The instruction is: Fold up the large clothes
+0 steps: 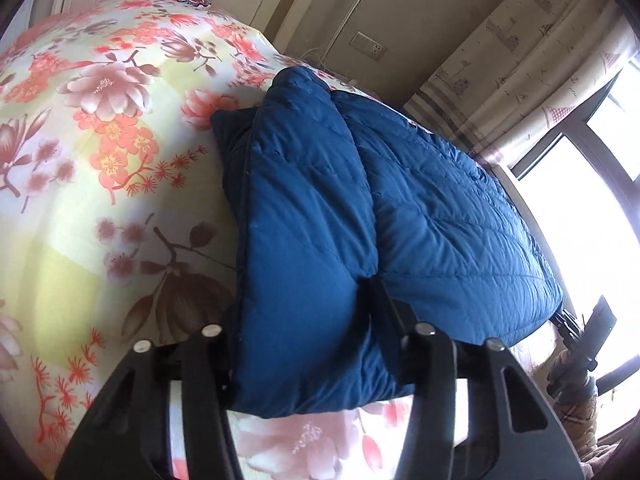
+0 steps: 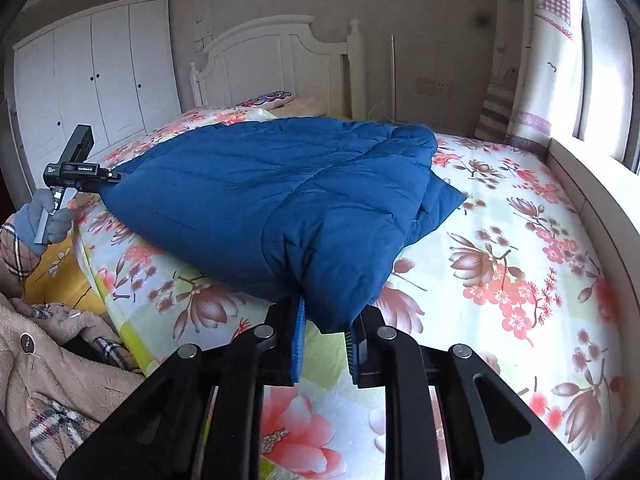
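Note:
A large blue quilted jacket [image 2: 272, 196] lies folded on the floral bed sheet [image 2: 520, 248]. My right gripper [image 2: 326, 312] is shut on its near corner, the blue-padded fingers [image 2: 299, 340] pinching the fabric. My left gripper [image 1: 300, 320] is shut on a thick fold of the same jacket [image 1: 312, 216], which fills the space between its fingers. In the right wrist view the left gripper [image 2: 114, 176] shows at the jacket's far left edge, held by a gloved hand. In the left wrist view the right gripper [image 1: 560, 316] shows at the jacket's right edge.
A white headboard [image 2: 280, 60] and a pillow [image 2: 268, 98] are at the far end of the bed. A white wardrobe [image 2: 92, 80] stands at left. A curtain [image 2: 552, 40] and window ledge [image 2: 592, 184] run along the right. A beige coat [image 2: 60, 380] lies at lower left.

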Demonstrator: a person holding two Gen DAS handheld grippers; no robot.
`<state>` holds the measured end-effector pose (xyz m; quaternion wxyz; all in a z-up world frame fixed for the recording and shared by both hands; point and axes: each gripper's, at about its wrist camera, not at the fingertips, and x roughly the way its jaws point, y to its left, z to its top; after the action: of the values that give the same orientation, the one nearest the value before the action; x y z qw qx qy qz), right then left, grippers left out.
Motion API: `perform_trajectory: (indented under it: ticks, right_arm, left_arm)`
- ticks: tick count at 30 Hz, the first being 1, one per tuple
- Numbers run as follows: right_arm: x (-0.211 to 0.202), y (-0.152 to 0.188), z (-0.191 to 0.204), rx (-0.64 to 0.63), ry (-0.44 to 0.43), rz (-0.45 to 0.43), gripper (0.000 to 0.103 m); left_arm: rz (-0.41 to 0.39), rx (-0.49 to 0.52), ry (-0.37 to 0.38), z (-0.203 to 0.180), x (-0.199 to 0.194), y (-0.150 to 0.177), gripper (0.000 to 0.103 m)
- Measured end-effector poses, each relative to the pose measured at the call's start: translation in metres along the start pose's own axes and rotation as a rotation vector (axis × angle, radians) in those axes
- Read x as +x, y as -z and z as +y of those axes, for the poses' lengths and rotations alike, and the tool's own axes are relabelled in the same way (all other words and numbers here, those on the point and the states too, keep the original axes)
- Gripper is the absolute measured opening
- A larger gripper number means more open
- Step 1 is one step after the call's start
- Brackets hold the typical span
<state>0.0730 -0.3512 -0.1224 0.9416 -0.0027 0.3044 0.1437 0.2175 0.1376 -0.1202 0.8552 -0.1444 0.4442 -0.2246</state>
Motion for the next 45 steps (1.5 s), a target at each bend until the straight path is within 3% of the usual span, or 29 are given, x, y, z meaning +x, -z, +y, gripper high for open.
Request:
perform_trajectory:
  ticks: [8,10,12,13,14,15,18,20,21,23,25,27,28,30,32,37,41,45]
  right_arm:
    - [-0.052,0.038,0.02,0.056,-0.026,0.025,0.017]
    - [-0.054,0.048,0.023,0.071,-0.038,0.058,0.018]
    - [-0.058,0.051,0.014,0.089,-0.014,0.089,0.025]
    - [-0.064,0.048,0.005,0.109,0.019,0.08,0.043]
    - [-0.071,0.042,-0.004,0.129,0.069,0.057,0.063]
    - [-0.077,0.033,-0.008,0.131,0.114,0.041,0.069]
    - [-0.079,-0.014,0.003,0.03,0.264,-0.034,0.071]
    - [-0.07,-0.052,0.014,-0.009,0.288,-0.063,0.071]
    - [-0.06,-0.074,0.022,-0.052,0.316,-0.028,0.071]
    - [-0.049,-0.107,0.038,-0.133,0.38,-0.018,0.071]
    - [-0.037,-0.143,0.05,-0.14,0.324,-0.086,0.072]
    - [-0.004,-0.17,0.059,-0.135,0.266,-0.079,0.072]
    - [0.017,-0.178,0.065,-0.145,0.258,-0.048,0.071]
    - [0.07,-0.185,0.072,-0.153,0.244,0.046,0.061]
    - [0.117,-0.182,0.072,-0.132,0.188,0.136,0.043]
    - [0.228,-0.166,0.052,-0.05,0.149,0.32,0.042]
    - [0.242,-0.174,0.042,-0.023,0.142,0.279,0.042]
    - [0.235,-0.173,0.039,0.001,0.123,0.249,0.042]
  left_arm:
    - [0.037,0.045,0.027,-0.017,-0.028,0.039,0.044]
    - [0.03,0.043,0.018,-0.016,-0.033,0.046,0.049]
    - [0.0,0.031,-0.024,-0.015,-0.038,0.048,0.065]
    - [-0.031,0.025,-0.058,-0.013,-0.044,0.049,0.068]
    - [-0.087,0.024,-0.103,-0.014,-0.056,0.045,0.07]
    - [-0.14,0.032,-0.139,-0.018,-0.067,0.042,0.077]
    - [-0.292,0.126,-0.213,-0.048,-0.094,0.022,0.101]
    - [-0.345,0.187,-0.217,-0.075,-0.096,0.003,0.101]
    - [-0.359,0.214,-0.218,-0.087,-0.094,-0.007,0.101]
    - [-0.352,0.265,-0.237,-0.115,-0.08,-0.032,0.101]
    - [-0.32,0.313,-0.242,-0.138,-0.056,-0.055,0.101]
    - [-0.255,0.348,-0.258,-0.154,-0.024,-0.073,0.101]
    - [-0.203,0.378,-0.283,-0.163,0.003,-0.086,0.101]
    - [-0.1,0.425,-0.295,-0.177,0.049,-0.099,0.101]
    - [-0.032,0.453,-0.331,-0.184,0.084,-0.105,0.1]
    - [0.105,0.539,-0.409,-0.178,0.172,-0.117,0.101]
    - [0.082,0.478,-0.391,-0.16,0.196,-0.128,0.101]
    - [0.069,0.428,-0.355,-0.152,0.195,-0.13,0.101]
